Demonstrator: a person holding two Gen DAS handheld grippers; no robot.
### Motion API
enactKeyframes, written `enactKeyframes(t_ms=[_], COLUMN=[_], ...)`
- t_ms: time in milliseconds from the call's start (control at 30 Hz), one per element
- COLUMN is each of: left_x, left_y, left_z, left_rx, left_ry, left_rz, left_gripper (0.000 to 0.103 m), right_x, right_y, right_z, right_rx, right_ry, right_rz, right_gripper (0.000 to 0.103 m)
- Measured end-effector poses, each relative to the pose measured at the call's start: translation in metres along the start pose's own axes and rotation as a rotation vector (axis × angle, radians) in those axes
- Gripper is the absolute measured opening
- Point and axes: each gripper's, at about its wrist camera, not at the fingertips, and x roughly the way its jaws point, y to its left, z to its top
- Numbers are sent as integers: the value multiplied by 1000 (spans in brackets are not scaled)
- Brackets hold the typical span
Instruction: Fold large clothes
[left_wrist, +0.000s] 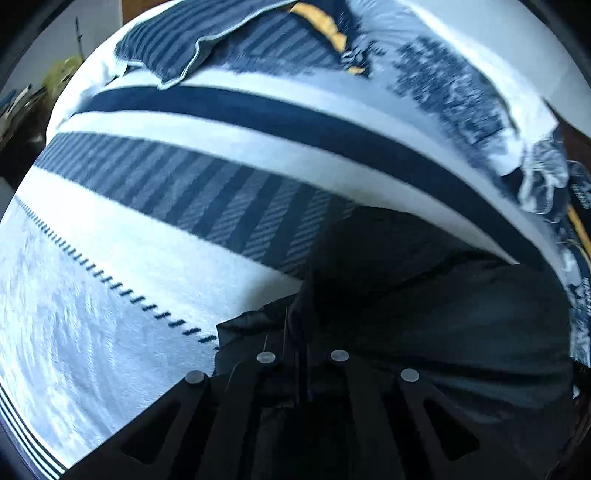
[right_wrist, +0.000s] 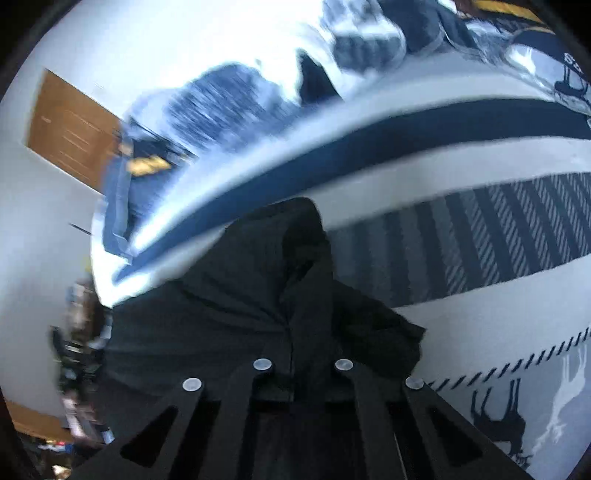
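The garment lies on the bedspread, pillows behind.

Striped bedspread, pillow, wooden door

Flat bedspread lies open left of the dark garment; far side blocked by pillow & heaped bedding.

Bed: striped blanket; black garment.
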Motion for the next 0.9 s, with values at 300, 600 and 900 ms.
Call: enactKeyframes(t_ms=[300,600,900], left_x=[-97,-132,-80], left_y=[61,90,102], left_z=[-48,-226,-242], left_rx=[-94,-276,-629], left_ry=[-228,-129,-76], left_rz=[91,-71,-307], left_gripper=[83,84,84], right_x=[-86,-127,-65], right_y=[-16,-31,-70], right_z=[-53,-231,-254], right_rx=[59,238,555], right_ry=[-236,-248,-177], right_rz=[70,159,377], right_gripper=[88,89,89])
